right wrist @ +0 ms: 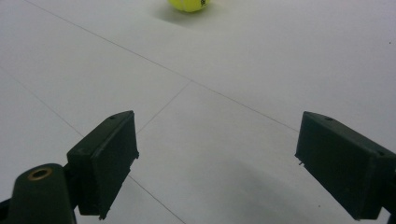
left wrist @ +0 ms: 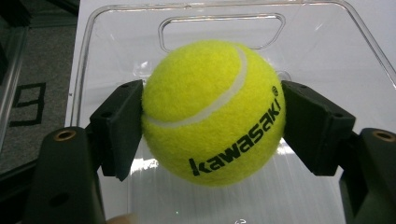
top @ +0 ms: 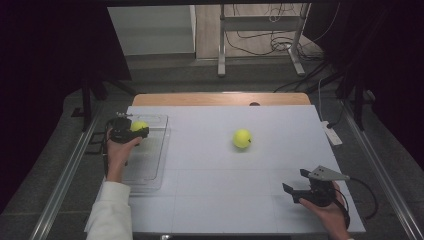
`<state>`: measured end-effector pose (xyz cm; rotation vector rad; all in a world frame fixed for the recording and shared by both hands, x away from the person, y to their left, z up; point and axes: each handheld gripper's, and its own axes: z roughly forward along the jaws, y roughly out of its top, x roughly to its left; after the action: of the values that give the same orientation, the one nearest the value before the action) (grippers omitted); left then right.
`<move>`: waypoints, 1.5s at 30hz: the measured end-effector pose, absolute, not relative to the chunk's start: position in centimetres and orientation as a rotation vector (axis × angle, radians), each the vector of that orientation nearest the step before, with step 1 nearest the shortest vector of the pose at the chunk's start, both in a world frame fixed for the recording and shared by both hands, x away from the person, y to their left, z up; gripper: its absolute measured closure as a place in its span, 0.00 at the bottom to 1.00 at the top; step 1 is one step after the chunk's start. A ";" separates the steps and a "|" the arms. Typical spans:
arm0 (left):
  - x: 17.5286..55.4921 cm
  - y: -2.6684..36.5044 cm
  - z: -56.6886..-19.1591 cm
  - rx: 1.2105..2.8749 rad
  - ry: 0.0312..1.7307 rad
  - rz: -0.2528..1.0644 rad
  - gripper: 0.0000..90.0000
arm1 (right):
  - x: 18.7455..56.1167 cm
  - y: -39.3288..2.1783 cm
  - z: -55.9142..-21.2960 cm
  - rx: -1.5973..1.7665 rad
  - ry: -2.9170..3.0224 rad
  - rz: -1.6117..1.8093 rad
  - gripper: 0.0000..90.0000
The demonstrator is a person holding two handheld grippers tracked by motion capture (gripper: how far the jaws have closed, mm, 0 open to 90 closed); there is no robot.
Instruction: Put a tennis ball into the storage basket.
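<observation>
- Clamping the tennis ball [left wrist: 212, 112] from both sides, the left gripper's [top: 131, 132] pads [left wrist: 120, 128] press into the felt at about the ball's widest line, so the grip looks centred and firm.
- Below that held ball lies the clear plastic tray [left wrist: 327, 60]; the ball hangs over the tray's far end, near the handle cut-out in its wall, and whether it touches the tray floor I cannot tell.
- Seen from the high view, the same ball [top: 139, 126] sits inside the tray's [top: 150, 180] outline, toward the end farthest from the person.
- Judging by this, the step in hand is setting the ball down in the tray. To do it well, lower it until it rests on the tray floor, then part the jaws slowly and evenly, since a round ball on smooth plastic is likely to roll.
- Lift the gripper straight up from the tray afterwards, so a pad does not nudge the ball toward the wall.
- A second tennis ball [top: 242, 138] rests on the white table [top: 210, 200], well to the right of the tray.
- Further right of the tray, near the table's front edge, the right gripper [top: 296, 189] waits with its jaws spread wide and nothing between them, pointing toward that loose ball [right wrist: 189, 4].
</observation>
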<state>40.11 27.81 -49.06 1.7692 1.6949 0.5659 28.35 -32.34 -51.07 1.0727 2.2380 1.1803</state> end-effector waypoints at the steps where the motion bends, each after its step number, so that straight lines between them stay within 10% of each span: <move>1: 40.1 27.8 -49.1 1.769 1.694 0.567 0.30 | 28.4 -32.3 -51.1 1.073 2.238 1.180 0.14; 45: 37.0 25.8 -46.6 1.699 1.397 0.424 0.19 | 28.7 -32.4 -51.1 1.092 2.243 1.186 0.14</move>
<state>36.98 25.75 -46.56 1.6992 1.3973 0.4242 28.73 -32.37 -51.15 1.0920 2.2427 1.1856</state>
